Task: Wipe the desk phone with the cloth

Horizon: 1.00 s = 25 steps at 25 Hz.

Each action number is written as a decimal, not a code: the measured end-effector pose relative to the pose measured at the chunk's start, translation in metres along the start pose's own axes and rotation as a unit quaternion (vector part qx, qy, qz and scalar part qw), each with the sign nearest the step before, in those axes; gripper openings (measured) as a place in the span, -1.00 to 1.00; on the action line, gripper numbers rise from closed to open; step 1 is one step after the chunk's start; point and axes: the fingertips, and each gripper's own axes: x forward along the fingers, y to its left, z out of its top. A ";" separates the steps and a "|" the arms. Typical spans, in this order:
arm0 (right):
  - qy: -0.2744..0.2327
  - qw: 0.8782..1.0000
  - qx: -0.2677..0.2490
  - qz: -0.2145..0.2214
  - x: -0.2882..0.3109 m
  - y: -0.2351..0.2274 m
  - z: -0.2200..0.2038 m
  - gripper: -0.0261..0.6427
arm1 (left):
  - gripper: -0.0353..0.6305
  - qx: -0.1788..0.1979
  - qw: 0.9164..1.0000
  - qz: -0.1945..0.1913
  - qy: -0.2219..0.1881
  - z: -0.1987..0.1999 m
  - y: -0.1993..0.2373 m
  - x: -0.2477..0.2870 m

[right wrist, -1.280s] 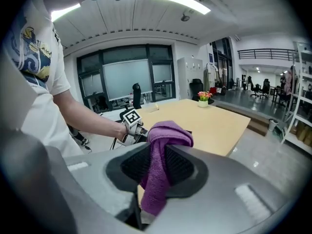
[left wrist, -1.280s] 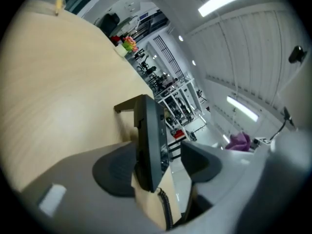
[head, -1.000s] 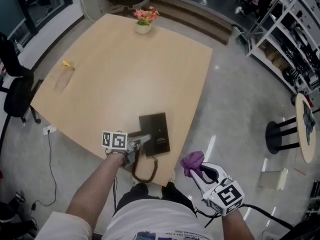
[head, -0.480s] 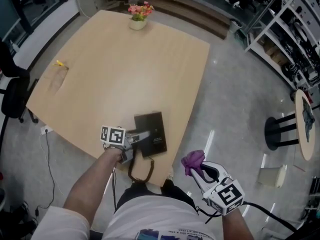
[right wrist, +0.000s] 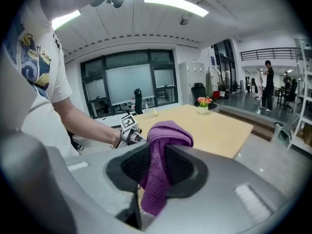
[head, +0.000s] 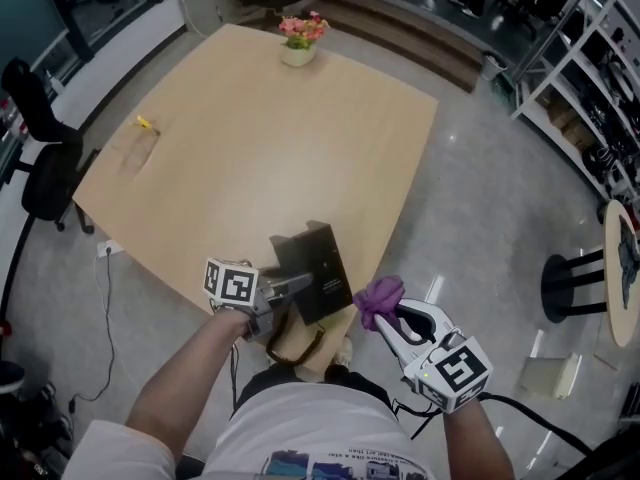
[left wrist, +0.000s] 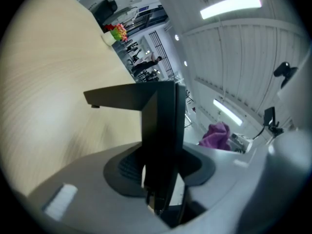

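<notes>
The desk phone [head: 316, 266] is a flat black slab at the near edge of the wooden table [head: 260, 138], tilted up off the surface. My left gripper [head: 293, 289] has just been closing, and its jaws are shut on the phone's near edge. In the left gripper view the phone [left wrist: 161, 126] stands on edge between the pads. My right gripper [head: 386, 318] hovers off the table's near corner, just right of the phone, shut on a bunched purple cloth [head: 379, 297]. That cloth [right wrist: 163, 155] drapes over the jaws in the right gripper view.
A brown loop [head: 295, 343] hangs below the phone past the table edge. A flower pot [head: 300, 40] stands at the table's far end, a small yellow item [head: 145, 123] near its left side. A black chair [head: 45, 173] is at the left, shelves [head: 590, 68] and a stool [head: 590, 278] at the right.
The phone lay flat on the table; now it is tilted up in my left gripper, which closed on it and rose. My right gripper with the cloth moved closer to the phone.
</notes>
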 end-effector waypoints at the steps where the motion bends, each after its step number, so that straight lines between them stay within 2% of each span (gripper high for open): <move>1: -0.012 1.000 -0.008 0.010 0.005 -0.002 0.011 -0.65 | -0.35 0.005 1.000 0.003 -0.001 0.001 -0.007 -0.001; 7: -0.075 0.993 -0.047 0.075 0.036 -0.006 0.071 -0.65 | -0.36 0.021 0.999 0.012 -0.022 0.010 -0.037 -0.008; 13: -0.100 0.985 -0.055 0.132 0.070 0.006 0.102 -0.65 | -0.35 0.027 0.999 0.015 -0.038 0.014 -0.054 -0.017; 17: -0.085 0.981 -0.051 0.165 0.082 0.019 0.092 -0.65 | -0.35 0.029 0.998 0.022 -0.052 0.013 -0.057 -0.026; 25: -0.033 0.981 -0.044 0.188 0.068 0.042 0.036 -0.65 | -0.35 0.030 0.997 0.022 -0.070 0.013 -0.063 -0.042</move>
